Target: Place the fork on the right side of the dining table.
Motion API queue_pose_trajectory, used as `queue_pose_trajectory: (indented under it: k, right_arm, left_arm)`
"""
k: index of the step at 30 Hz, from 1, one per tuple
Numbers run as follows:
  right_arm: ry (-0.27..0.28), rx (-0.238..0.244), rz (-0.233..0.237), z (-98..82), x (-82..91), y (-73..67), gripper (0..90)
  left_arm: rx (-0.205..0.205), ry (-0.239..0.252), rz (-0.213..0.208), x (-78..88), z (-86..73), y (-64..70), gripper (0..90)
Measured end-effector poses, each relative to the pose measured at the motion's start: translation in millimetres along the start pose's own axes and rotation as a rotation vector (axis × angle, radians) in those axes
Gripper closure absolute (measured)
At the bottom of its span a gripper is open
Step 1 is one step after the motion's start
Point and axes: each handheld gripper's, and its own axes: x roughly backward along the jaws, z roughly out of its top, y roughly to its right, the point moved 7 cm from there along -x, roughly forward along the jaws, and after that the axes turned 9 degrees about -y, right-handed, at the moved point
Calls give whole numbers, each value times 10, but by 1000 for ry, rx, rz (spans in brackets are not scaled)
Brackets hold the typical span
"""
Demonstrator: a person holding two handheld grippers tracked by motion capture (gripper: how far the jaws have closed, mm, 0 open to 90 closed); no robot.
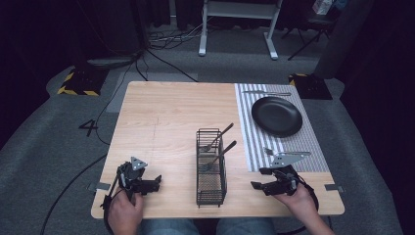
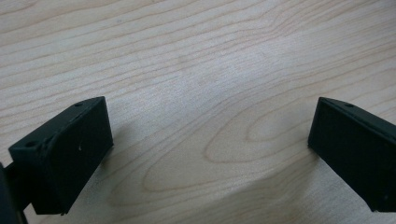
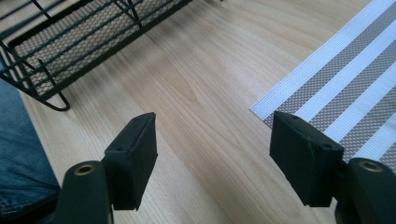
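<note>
A black wire basket (image 1: 211, 183) stands at the front middle of the wooden table (image 1: 166, 122). Two dark-handled utensils (image 1: 219, 142) lean in its far end. To its right lies a striped placemat (image 1: 293, 142) with a black plate (image 1: 277, 115), a silver fork (image 1: 287, 153) on the mat's near part and another silver piece (image 1: 266, 93) beyond the plate. My left gripper (image 1: 157, 183) rests low at the front left, open over bare wood (image 2: 210, 116). Right of the basket my right gripper (image 1: 258, 178) is open (image 3: 212, 130), between the basket (image 3: 70, 46) and the placemat's corner (image 3: 341, 74).
The table's front edge runs just under both hands. Dark floor with cables and a white desk frame (image 1: 240, 24) lie beyond the far edge. Bare wood spans the left half of the table.
</note>
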Motion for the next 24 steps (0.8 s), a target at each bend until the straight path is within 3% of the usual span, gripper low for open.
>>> queue_pose_trajectory:
  k: [8, 13, 24]
  right_arm:
    - [11, -8, -32, -74, -162, 36, 331]
    - [55, -31, -58, -108, -207, 49, 341]
    - [73, -16, -129, -168, -342, 75, 342]
  left_arm:
    - [0, 0, 0, 0, 0, 0, 0]
    - [0, 0, 0, 0, 0, 0, 0]
    - [0, 0, 0, 0, 0, 0, 0]
